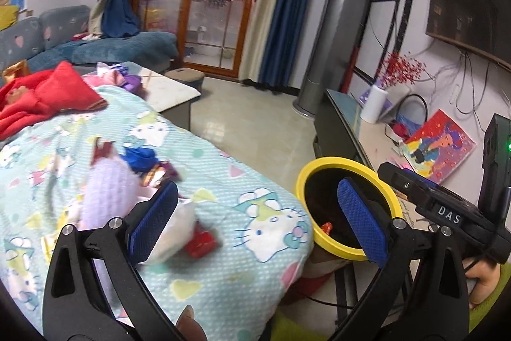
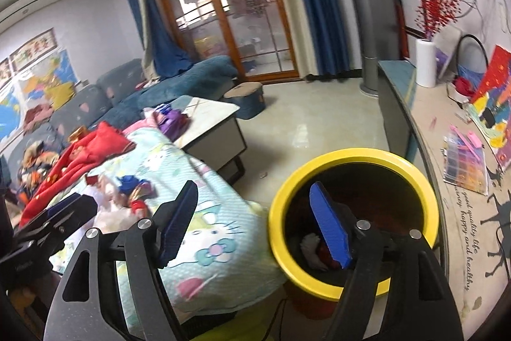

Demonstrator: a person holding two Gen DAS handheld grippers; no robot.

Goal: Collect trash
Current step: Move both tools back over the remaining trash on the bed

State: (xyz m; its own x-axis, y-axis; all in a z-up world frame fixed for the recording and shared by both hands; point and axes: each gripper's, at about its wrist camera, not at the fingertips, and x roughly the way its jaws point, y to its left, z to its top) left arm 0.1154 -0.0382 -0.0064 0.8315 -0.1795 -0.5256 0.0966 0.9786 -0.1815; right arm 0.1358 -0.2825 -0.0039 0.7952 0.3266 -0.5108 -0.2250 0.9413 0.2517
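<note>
Evenly lit indoors, daylight through the glass doors (image 1: 204,5) with ceiling-lamp reflections. Glare on the floor (image 2: 303,136). Strong fisheye bending, dark vignetted corners. Motion blur across the bedspread clutter (image 1: 108,197).

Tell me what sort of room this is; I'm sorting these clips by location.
Most likely a home living room: a sofa along the wall, a coffee table before it, and curtained glass doors at the back.

White letters "DAS" stand on the black body of the right gripper (image 1: 447,210), seen from the left wrist camera. In the right wrist view, a cursive black line on the cabinet top (image 2: 460,232) reads roughly "good quality life … happy and healthy"; part is unclear.
</note>
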